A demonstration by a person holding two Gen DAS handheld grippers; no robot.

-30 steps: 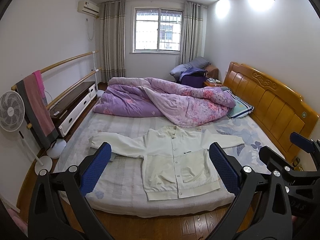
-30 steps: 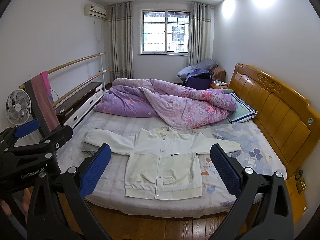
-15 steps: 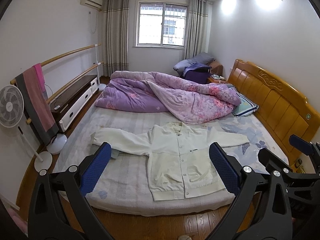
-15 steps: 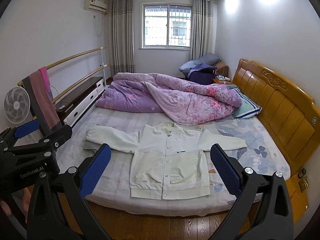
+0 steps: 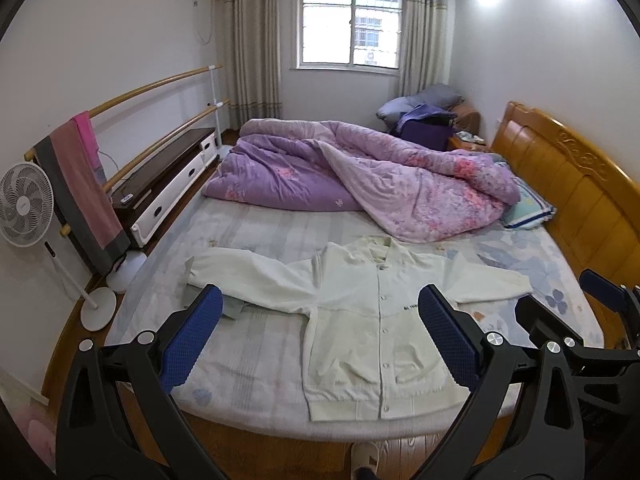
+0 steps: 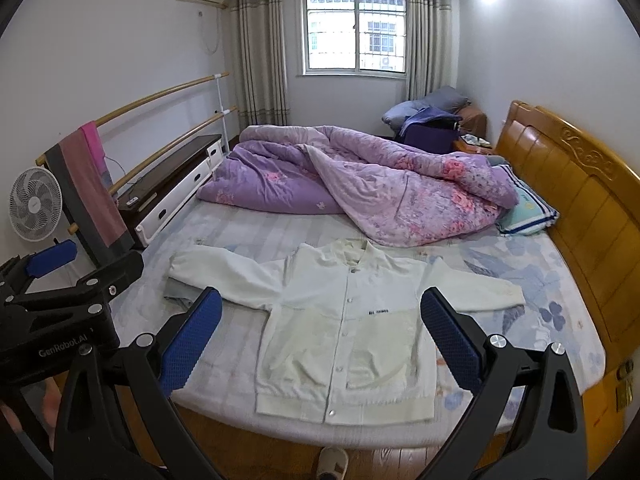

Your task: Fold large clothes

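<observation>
A cream-white button-up jacket lies flat, front up, sleeves spread, on the near part of the bed; it also shows in the right wrist view. My left gripper is open and empty, held above the bed's near edge, short of the jacket. My right gripper is open and empty too, at a like height. The left gripper shows at the left edge of the right wrist view.
A crumpled purple quilt fills the far half of the bed. A wooden headboard stands at right. A fan, a towel rail and a low cabinet line the left wall. A slipper lies on the floor.
Both grippers have lifted and tilted slightly, so the jacket sits a little lower and nearer in view. Both stay open. The jacket has not moved.
</observation>
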